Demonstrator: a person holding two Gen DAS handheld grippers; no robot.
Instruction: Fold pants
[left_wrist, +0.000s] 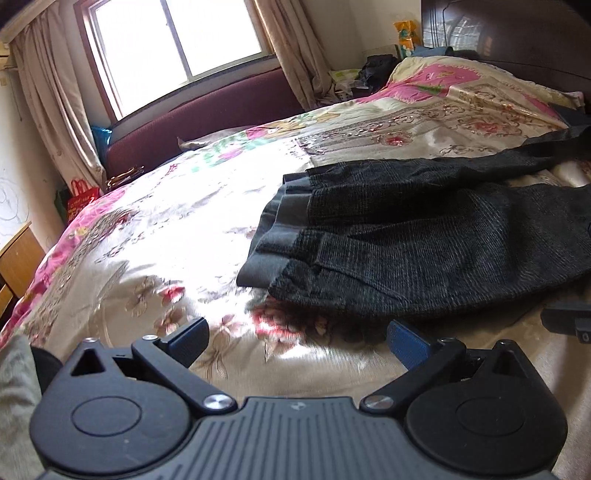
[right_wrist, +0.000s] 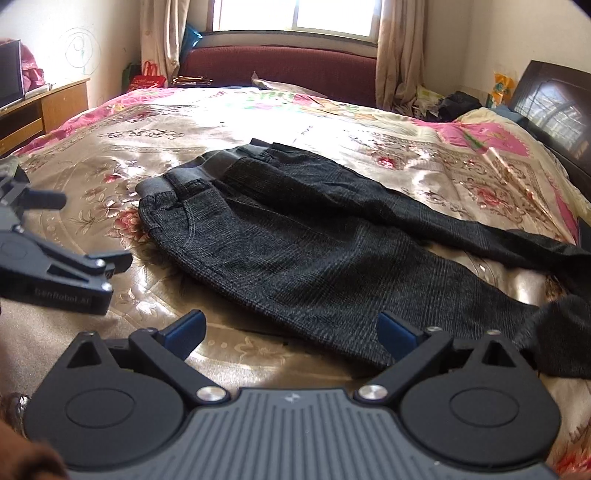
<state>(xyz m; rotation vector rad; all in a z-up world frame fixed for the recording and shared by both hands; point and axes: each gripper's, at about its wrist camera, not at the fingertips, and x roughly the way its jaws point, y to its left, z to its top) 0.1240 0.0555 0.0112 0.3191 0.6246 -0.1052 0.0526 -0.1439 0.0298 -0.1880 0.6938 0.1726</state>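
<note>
We hold both tools low over the near edge of the bed (right_wrist: 110, 155), because the fold has not started and we need a clear look at the cloth first. Our left gripper (left_wrist: 298, 341) has its fingers (left_wrist: 190, 341) spread wide with nothing between them, hovering over bare floral cover just short of the waistband corner. Our right gripper (right_wrist: 290, 332) is likewise wide open and empty, poised over the near hem of the pants (right_wrist: 295, 236). These lie flat on the bedspread, waistband (right_wrist: 192, 173) to our left, legs splayed apart toward the right, so we judge the first move is bringing one leg over the other. Beyond stand the maroon sofa (right_wrist: 280, 62) and the window (right_wrist: 295, 16).
</note>
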